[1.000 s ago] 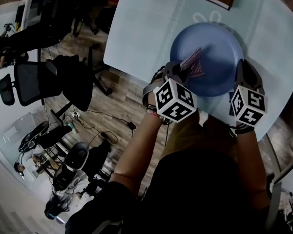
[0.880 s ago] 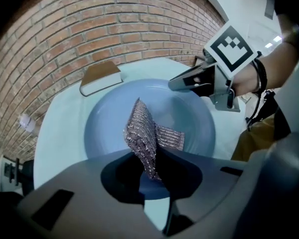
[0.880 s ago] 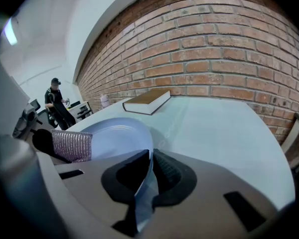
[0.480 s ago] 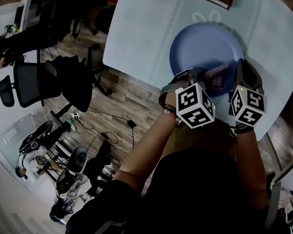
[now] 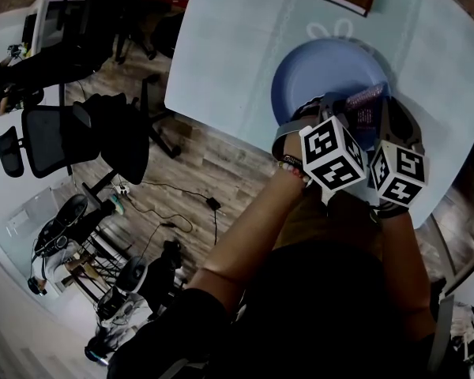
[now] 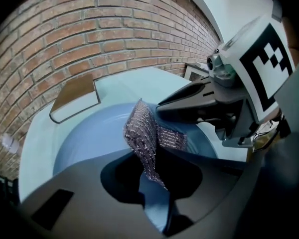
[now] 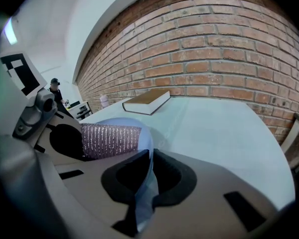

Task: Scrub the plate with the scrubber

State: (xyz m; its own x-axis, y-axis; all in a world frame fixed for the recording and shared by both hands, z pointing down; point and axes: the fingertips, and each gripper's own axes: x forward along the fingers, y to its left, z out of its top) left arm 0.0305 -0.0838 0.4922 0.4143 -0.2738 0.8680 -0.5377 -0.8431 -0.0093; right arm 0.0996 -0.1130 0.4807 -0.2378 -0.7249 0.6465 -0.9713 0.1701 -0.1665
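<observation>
The right tool [image 7: 139, 193] is clamped on the near rim of the blue plate [image 5: 320, 73]. The left tool [image 6: 152, 183] pinches the scrubber [image 6: 142, 133], which has swept from the plate's left side to just beside the right tool. Scrubbing looks well under way on the bench [image 5: 229, 46].

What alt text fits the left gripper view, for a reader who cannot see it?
The left gripper pinches a silvery mesh scrubber over a blue plate on a pale table. The right gripper, with its marker cube, reaches in from the right at the plate's rim. A closed book lies beyond, before a brick wall.
</observation>
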